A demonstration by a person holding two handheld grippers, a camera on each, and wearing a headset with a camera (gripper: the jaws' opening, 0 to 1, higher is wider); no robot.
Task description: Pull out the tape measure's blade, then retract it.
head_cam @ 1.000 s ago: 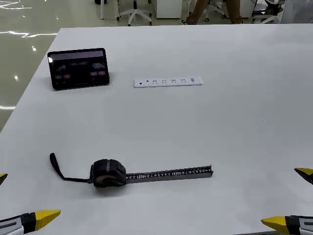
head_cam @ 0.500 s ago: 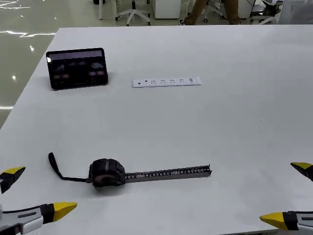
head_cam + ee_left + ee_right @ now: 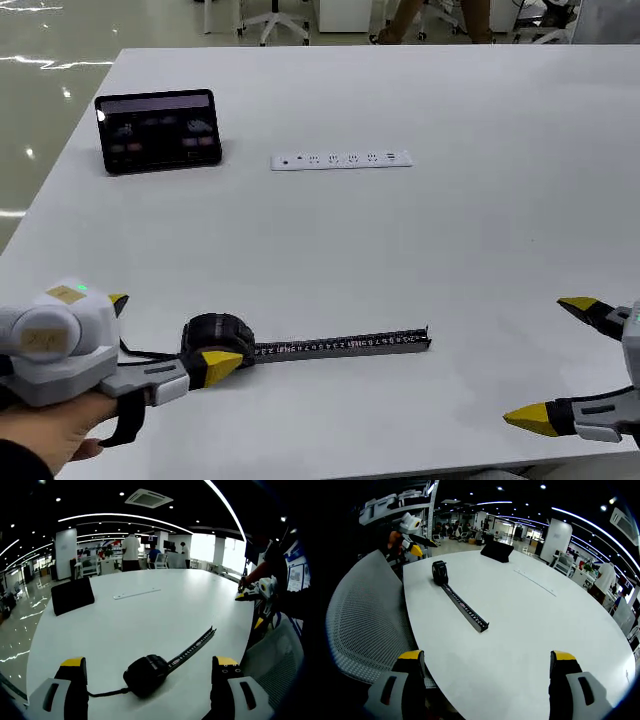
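While the tape measure's black case (image 3: pixel 214 338) lies near the tabletop's (image 3: pixel 420 240) near edge, toward its left corner, the blade (image 3: pixel 345 346) is drawn out of it and lies flat on the white surface, running rightward along that edge and ending in a small upturned hook. The left gripper (image 3: pixel 172 330), held in a hand (image 3: pixel 50 432) at the near left corner, has its yellow-tipped jaws spread wide, one on each side of the case. In the left gripper view the case sits between the two tips with bare table on both sides of it, and its thin black strap (image 3: pixel 106 692) trails toward the left jaw. Whether the nearer tip touches the case in the head view cannot be told. The right gripper (image 3: pixel 552 360) is at the near right edge, well apart from the blade's end, and its jaws are also spread with nothing between them. Toward the far left corner a dark tablet (image 3: pixel 158 130) stands propped up, and a white power strip (image 3: pixel 341 160) lies flat to its right, about mid-table.
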